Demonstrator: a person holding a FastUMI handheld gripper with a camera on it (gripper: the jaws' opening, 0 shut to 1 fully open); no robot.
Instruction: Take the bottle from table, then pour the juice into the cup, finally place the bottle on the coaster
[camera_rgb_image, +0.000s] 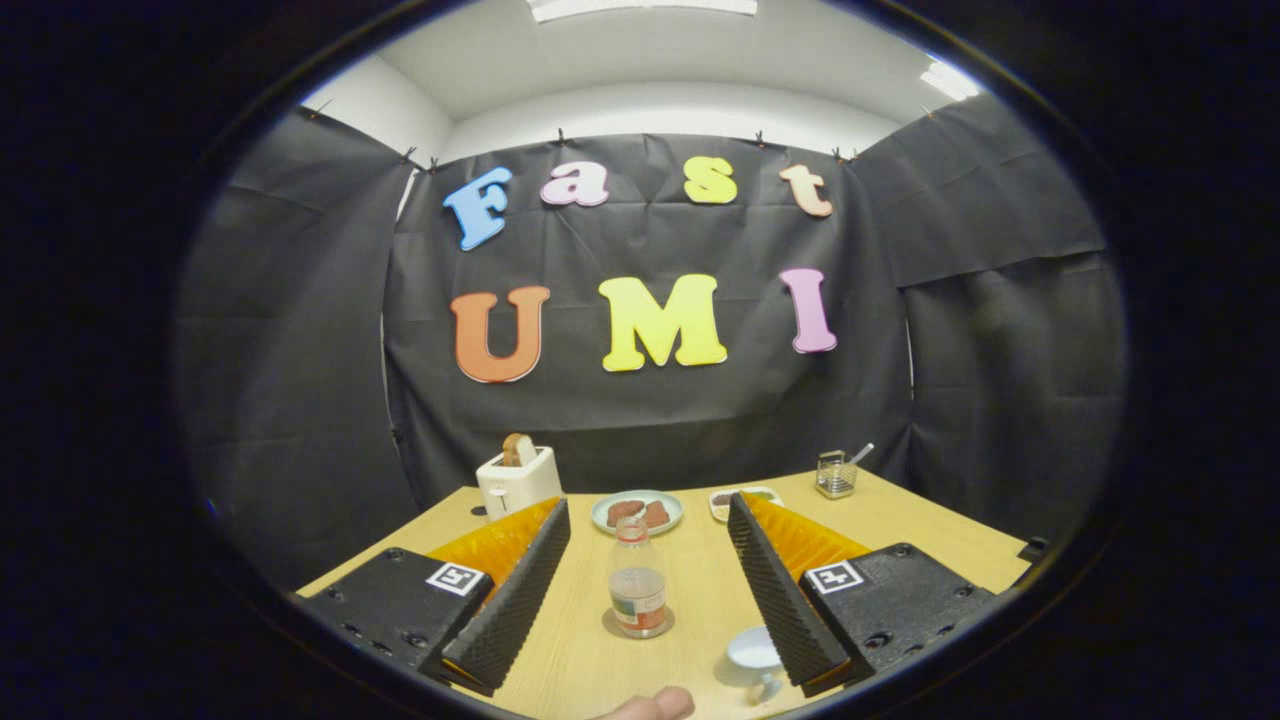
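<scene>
A small clear bottle (637, 585) with a little pale juice at its bottom stands upright on a round coaster (612, 626) on the wooden table (690, 600). It stands between the two fingers of my gripper (648, 508), touching neither; the gripper is open wide and holds nothing. A white cup (753, 652) sits on the table close beside the inner edge of the right finger, nearer to me than the bottle. What is in the cup cannot be made out.
Beyond the fingers are a white toaster (517, 482) with bread in it, a plate (637, 512) of brown food, a small dish (750, 493) and a glass holder (835, 474) with a utensil. A person's fingertip (652, 706) shows at the near edge.
</scene>
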